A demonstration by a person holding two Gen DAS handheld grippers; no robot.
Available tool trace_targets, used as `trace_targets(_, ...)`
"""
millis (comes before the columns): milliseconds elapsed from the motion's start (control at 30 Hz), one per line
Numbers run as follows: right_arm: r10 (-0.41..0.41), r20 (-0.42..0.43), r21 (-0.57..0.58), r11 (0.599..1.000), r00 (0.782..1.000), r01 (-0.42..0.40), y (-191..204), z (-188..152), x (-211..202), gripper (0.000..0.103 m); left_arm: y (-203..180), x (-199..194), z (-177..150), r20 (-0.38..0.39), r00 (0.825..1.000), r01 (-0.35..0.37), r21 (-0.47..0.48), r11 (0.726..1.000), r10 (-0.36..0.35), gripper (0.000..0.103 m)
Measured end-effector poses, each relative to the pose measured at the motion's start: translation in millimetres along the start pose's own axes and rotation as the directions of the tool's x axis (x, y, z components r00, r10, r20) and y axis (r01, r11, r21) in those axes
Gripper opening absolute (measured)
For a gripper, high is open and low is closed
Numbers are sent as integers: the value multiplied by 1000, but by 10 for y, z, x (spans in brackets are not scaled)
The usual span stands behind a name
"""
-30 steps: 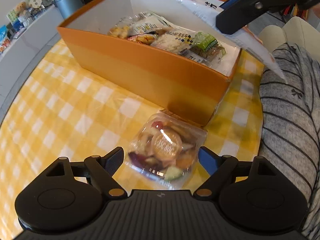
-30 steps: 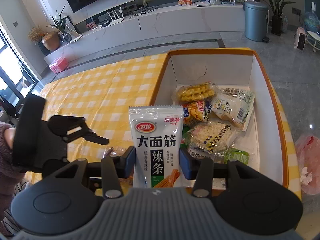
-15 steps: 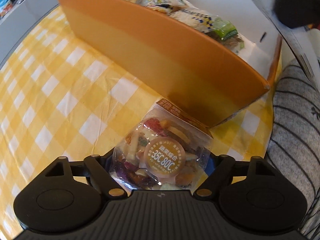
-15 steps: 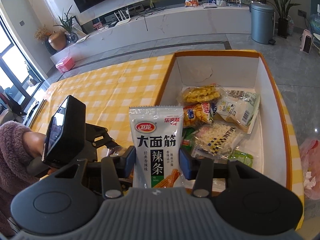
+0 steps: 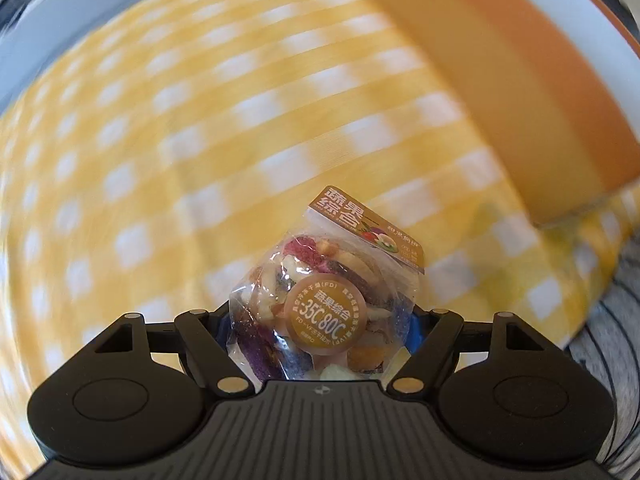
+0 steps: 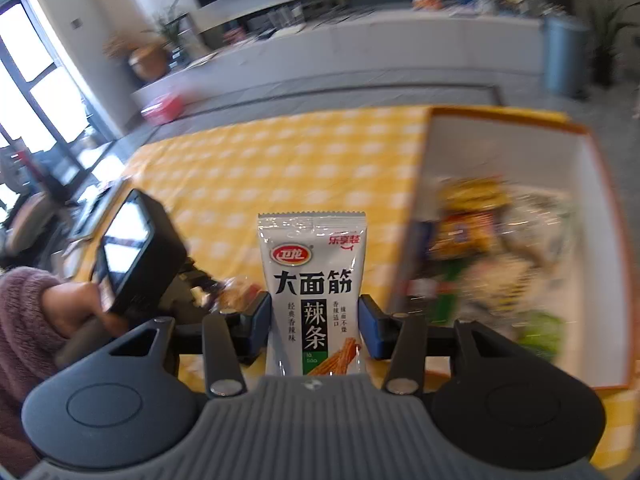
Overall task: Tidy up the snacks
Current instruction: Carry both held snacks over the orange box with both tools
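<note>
Snacks were in both of your grippers at this moment. Your left gripper (image 5: pixel 320 332) had just been closing its jaws on the clear crinkly pouch of mixed dried fruit and vegetable chips (image 5: pixel 326 308), and in the left wrist view the blue pads pressed the pouch from either side, so it looked clamped, held over the yellow-and-white checked tablecloth (image 5: pixel 208 128) just short of the near wall of the orange cardboard box with the white inside (image 5: pixel 520 92). Your right gripper (image 6: pixel 314 326) had its jaws clamped on the sides of the white foil sachet of spicy gluten strips (image 6: pixel 314 280), upright, over the cloth beside the box's left wall (image 6: pixel 424 208).

Inside the box lay several packets already, blurred in the right wrist view; a yellow one and a green one could be made out.

Judging by this, the step in hand was carrying both packs over the rim. To do it well, you would lift each pack clear of the box wall before crossing it, since the pouch hung low and its loose top seal could catch on the edge. You would keep the squeeze on the chips pouch gentle, because it was puffy and its contents brittle. Bare floor seemed to remain at the box's far end; release low there, one hand at a time, so the grippers do not meet.
</note>
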State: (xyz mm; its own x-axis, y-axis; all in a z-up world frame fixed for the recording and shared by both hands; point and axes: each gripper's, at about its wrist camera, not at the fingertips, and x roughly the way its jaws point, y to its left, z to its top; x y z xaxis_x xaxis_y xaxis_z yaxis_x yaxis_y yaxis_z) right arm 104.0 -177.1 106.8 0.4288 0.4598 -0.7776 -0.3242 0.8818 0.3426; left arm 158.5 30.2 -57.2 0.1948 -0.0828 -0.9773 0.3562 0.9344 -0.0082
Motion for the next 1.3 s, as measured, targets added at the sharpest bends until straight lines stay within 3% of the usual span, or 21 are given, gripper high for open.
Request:
trace_targets(267,27,-160,-33,999,987,-33,374,-107,833,46,436,-48,-252,91,994,69,-144,987,-56,87)
trace_targets(433,-98,-234,-108,991,967,75,438,-264,1333,46,516,-74,-354,109,992,87,-158,984,-70,87)
trace_targets(567,-108,-253,-86,992,961,89,379,-306,1478,46,531,-89,-346,104,992,90,-160,983,-73,86)
trace_targets(733,-89,-226,-65,995,970,76,391,-300,1372,46,622,-138,-387,137,987,114,-190,975,-89,85)
trace_targets(1033,-28,-130,-18,999,991,26,397,-190,890,46,656,-645,-438,225,971,141,-266,954,-81,85)
trace_targets(1167,-1,-42,-13,1000,999,1,374,-99,519,46,601,-1011,-426,301,949,187,-297,936,-94,85)
trace_targets(1300,19,48,19,1000,999,-20,264,-20,89,46,342,-1361,-335,376,923,183,-235,955,-84,85)
